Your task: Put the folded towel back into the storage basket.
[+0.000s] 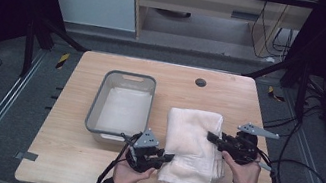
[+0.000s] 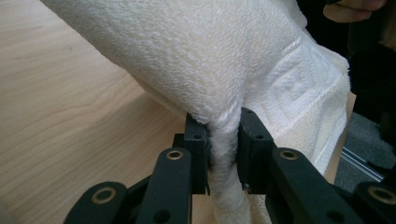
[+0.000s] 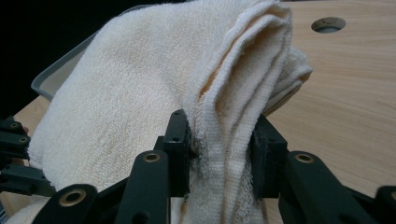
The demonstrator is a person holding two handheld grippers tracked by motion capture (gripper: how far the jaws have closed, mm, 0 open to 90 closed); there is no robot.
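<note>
A folded cream towel [image 1: 192, 145] lies on the wooden table [image 1: 86, 167], right of centre. My left gripper [image 1: 170, 157] is shut on its near left edge; in the left gripper view the pads pinch a fold of the towel [image 2: 196, 51] at the left gripper [image 2: 223, 140]. My right gripper [image 1: 210, 136] is shut on the towel's right edge. In the right gripper view several bunched layers of the towel [image 3: 154, 79] sit squeezed in the right gripper [image 3: 219, 149]. The towel hangs slightly lifted at both grips.
A grey plastic bin [image 1: 93, 112] with a white cloth inside stands left of the towel, its rim [image 3: 56, 70] seen behind it. A round cable hole [image 1: 200, 82] is in the table's far side. Cables trail off the right edge.
</note>
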